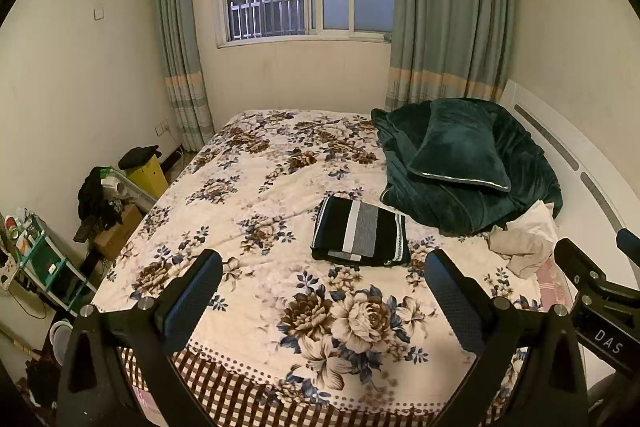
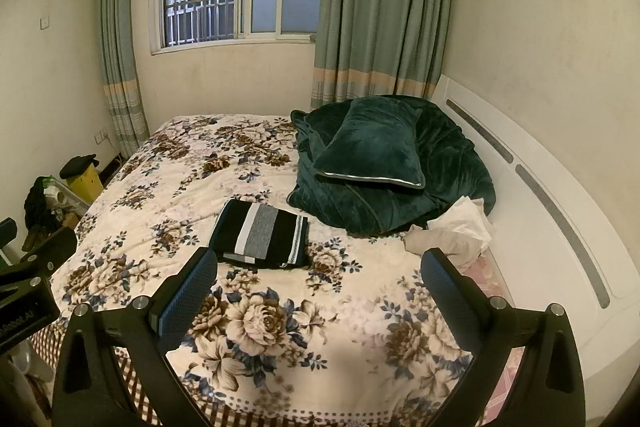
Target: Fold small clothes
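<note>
A folded black garment with white and grey stripes (image 1: 360,237) lies flat on the floral bed cover (image 1: 260,187); it also shows in the right wrist view (image 2: 262,235). A crumpled cream garment (image 1: 524,241) lies at the bed's right side by the headboard, also in the right wrist view (image 2: 456,231). My left gripper (image 1: 324,281) is open and empty, held above the bed's near end, short of the folded garment. My right gripper (image 2: 320,277) is open and empty, just in front of the folded garment. Part of the right gripper shows at the left wrist view's right edge (image 1: 600,291).
A dark green blanket with a matching pillow (image 2: 372,151) is heaped at the far right of the bed. A white headboard (image 2: 552,195) runs along the right. Boxes, a yellow bin (image 1: 150,175) and a small shelf (image 1: 44,267) crowd the floor at the left wall.
</note>
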Demonstrator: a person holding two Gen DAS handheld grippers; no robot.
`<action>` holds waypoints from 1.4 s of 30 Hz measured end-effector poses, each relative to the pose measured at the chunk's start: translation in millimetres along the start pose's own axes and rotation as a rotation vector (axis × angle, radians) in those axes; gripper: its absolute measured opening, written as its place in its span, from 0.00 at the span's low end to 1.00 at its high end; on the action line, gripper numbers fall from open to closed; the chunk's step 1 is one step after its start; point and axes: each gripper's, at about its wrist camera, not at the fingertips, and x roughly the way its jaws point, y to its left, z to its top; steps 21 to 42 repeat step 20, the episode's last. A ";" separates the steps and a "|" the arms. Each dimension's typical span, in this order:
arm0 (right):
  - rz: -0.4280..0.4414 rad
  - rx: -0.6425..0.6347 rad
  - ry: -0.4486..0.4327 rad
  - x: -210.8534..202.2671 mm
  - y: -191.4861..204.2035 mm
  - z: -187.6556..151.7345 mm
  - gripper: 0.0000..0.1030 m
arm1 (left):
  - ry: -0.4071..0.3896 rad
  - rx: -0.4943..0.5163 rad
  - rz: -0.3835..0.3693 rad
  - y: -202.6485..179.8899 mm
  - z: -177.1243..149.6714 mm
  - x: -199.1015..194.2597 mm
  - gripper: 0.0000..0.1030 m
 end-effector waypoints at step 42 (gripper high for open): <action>0.003 0.001 0.003 -2.0 -0.2 -2.6 1.00 | 0.005 -0.004 -0.001 -2.5 -7.4 -6.6 1.00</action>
